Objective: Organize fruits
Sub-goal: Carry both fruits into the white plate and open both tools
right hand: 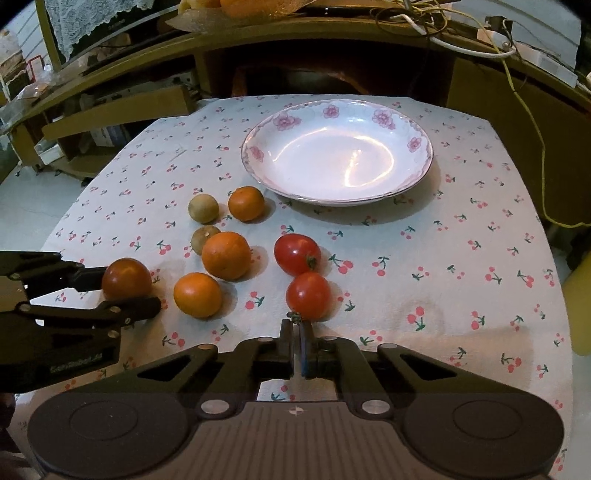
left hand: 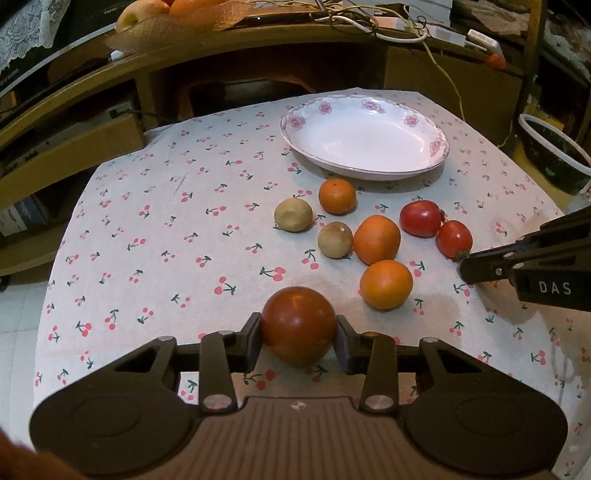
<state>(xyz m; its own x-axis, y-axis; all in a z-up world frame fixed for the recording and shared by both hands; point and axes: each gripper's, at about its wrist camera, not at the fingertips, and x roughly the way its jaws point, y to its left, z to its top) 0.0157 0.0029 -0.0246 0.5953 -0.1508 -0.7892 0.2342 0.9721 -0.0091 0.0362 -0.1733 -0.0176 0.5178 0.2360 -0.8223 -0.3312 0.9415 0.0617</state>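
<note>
My left gripper (left hand: 298,334) is shut on a dark red tomato (left hand: 298,325), also seen in the right wrist view (right hand: 126,277), low over the cloth. My right gripper (right hand: 295,326) is shut, its tips pinching the green stem of a small red tomato (right hand: 308,295). A second red tomato (right hand: 296,254) lies just behind it. Three oranges (right hand: 226,254) (right hand: 197,294) (right hand: 246,203) and two brownish round fruits (right hand: 203,208) (right hand: 201,238) lie in a cluster. An empty white floral plate (right hand: 258,151) stands at the back.
The table wears a cherry-print cloth (right hand: 443,258). A wooden desk (right hand: 332,44) with cables stands behind it, with a fruit bowl (left hand: 166,22) on top. A dark pot (left hand: 554,155) stands at the right.
</note>
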